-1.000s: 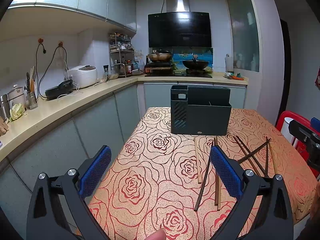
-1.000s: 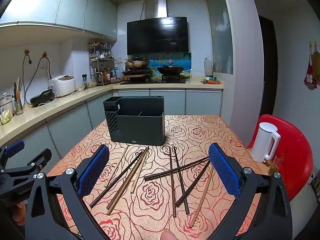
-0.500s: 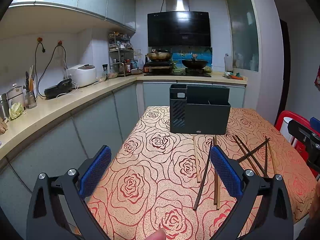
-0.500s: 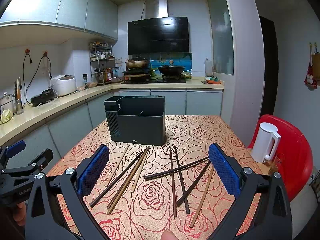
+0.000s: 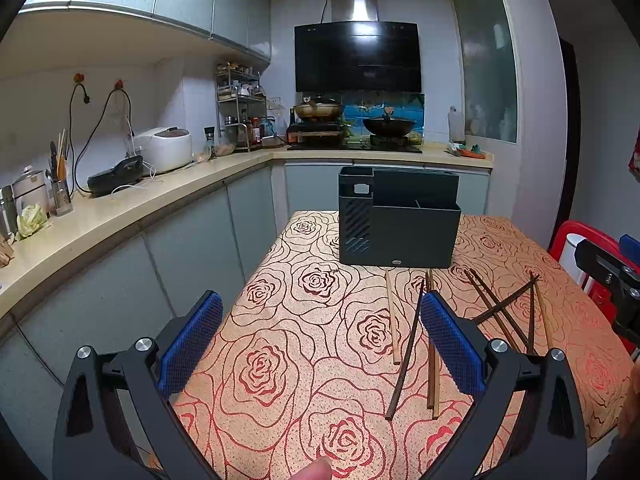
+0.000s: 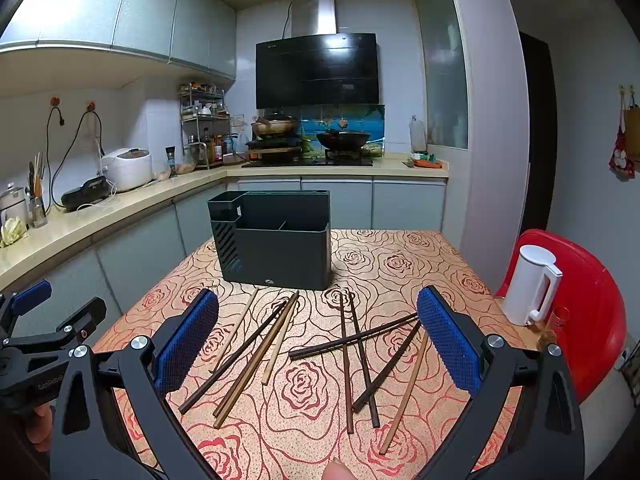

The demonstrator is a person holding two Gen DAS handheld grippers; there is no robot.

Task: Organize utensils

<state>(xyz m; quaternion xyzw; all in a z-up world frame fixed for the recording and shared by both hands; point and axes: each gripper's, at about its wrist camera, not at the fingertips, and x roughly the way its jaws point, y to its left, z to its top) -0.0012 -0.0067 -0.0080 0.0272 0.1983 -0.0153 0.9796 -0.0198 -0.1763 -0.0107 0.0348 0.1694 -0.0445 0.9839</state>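
Several wooden chopsticks, dark and light, lie scattered on the rose-patterned tablecloth (image 6: pixel 400 264). One bunch (image 6: pixel 256 348) lies to the left, another bunch (image 6: pixel 360 352) crosses to the right. A dark compartmented utensil holder (image 6: pixel 280 248) stands upright behind them; it also shows in the left wrist view (image 5: pixel 400 224). My right gripper (image 6: pixel 318 340) is open and empty, above the table over the chopsticks. My left gripper (image 5: pixel 322 340) is open and empty, over the table's left part, with chopsticks (image 5: pixel 412 340) by its right finger.
A white kettle (image 6: pixel 528 284) stands on a red stool (image 6: pixel 592 312) right of the table. Kitchen counter (image 5: pixel 120 216) with a rice cooker (image 5: pixel 164 148) runs along the left. The stove with woks (image 6: pixel 312 136) is behind. The left gripper body (image 6: pixel 36 344) shows at left.
Both grippers have risen and tilted very slightly; the holder sits a little lower in both views. Nothing was taken hold of and both stay open.
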